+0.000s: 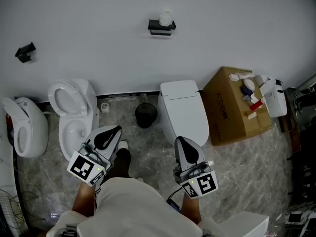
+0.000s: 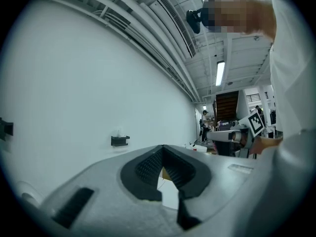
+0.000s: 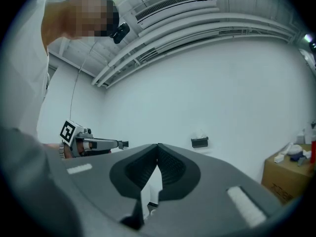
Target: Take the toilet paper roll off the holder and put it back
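Though far from closed left gripper [image 1: 116,130] and closed right gripper [image 1: 179,140], toilet paper roll [image 1: 166,18] on holder [image 1: 161,29]

Marbled floor [image 1: 247,169] bears closed toilet [image 1: 183,111], bin [image 1: 146,115], cardboard box [image 1: 233,107].

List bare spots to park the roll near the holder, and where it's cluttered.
Free: the closed toilet lid below the holder; bare floor in front of the cardboard box; blank wall either side of the holder for a hand. Crowded: the box top with loose items, and the gap between toilets holding the bin.
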A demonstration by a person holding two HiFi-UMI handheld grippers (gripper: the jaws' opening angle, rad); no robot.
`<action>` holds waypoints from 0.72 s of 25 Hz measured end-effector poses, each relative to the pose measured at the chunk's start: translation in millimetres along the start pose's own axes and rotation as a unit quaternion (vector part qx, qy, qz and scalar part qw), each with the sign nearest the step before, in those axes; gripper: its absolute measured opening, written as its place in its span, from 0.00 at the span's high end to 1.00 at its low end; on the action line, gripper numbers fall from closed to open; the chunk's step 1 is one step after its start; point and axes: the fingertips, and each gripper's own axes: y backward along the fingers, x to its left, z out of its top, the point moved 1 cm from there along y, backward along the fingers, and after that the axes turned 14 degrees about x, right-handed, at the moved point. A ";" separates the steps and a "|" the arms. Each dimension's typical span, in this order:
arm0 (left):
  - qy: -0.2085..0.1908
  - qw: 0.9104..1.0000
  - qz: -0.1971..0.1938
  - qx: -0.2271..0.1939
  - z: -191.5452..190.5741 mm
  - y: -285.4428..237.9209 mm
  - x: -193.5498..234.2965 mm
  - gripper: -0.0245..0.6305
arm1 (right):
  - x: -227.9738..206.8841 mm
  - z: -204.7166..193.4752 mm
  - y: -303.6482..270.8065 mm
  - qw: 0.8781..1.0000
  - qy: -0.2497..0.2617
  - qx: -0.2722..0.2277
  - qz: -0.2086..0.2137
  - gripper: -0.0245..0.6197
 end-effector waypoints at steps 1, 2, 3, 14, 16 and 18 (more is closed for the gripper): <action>0.000 1.000 -0.002 -0.001 -0.1 -7.0 9.6 0.96 | -3.9 -0.3 -9.4 1.000 -0.001 0.000 -0.002 0.95; 0.001 1.000 -0.005 -0.002 0.1 -14.6 20.4 0.96 | -8.7 0.0 -19.7 1.000 -0.002 0.000 -0.005 0.95; 0.000 1.000 -0.007 -0.003 1.0 -22.9 32.3 0.96 | -14.3 1.0 -30.9 1.000 -0.003 0.000 -0.009 0.95; -0.004 0.999 -0.034 -0.006 36.4 -119.1 195.0 0.96 | -71.5 43.4 -201.3 0.999 0.000 0.020 -0.033 0.95; -0.001 0.999 -0.039 -0.003 38.3 -133.6 222.0 0.96 | -79.8 48.1 -230.5 0.999 -0.002 0.025 -0.036 0.95; 0.005 0.999 -0.043 0.000 38.2 -148.0 247.0 0.96 | -88.3 53.5 -257.9 0.999 -0.001 0.028 -0.039 0.95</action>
